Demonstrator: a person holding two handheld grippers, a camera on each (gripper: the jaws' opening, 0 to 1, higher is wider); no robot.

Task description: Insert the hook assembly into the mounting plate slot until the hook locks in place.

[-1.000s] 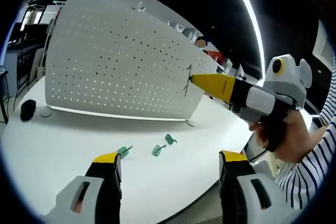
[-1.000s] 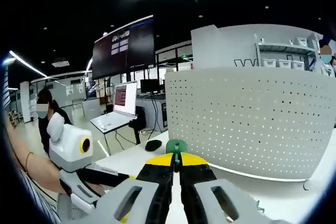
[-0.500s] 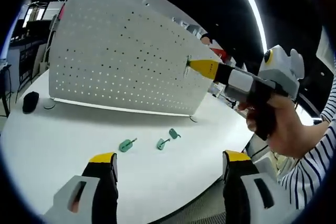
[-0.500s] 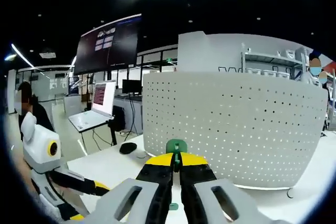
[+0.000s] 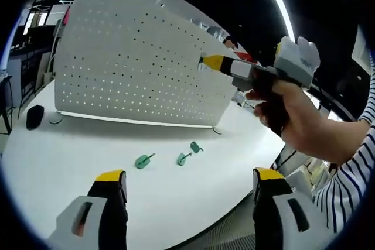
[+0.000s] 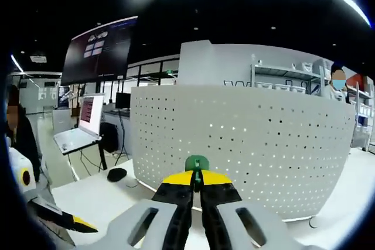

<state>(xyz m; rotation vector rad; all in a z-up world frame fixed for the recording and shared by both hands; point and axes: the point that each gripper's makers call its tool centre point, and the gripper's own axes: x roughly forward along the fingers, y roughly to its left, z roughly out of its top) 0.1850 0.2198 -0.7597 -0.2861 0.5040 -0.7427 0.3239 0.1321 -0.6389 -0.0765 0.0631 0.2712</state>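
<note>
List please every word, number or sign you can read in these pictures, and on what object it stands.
No text is readable.
The big wall screen shows coloured lines, too blurred to read.
The laptop screen shows rows of text, too small to read.
The pegboard and the green hook carry no lettering.

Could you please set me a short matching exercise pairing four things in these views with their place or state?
1. right gripper
2. left gripper
3. three green hooks
4. black mouse

a. loose on the white table
b. jaws apart, empty
c. by the white pegboard's left end
d. shut on a green hook

Pairs: 1-d, 2-b, 3-a, 4-c
</note>
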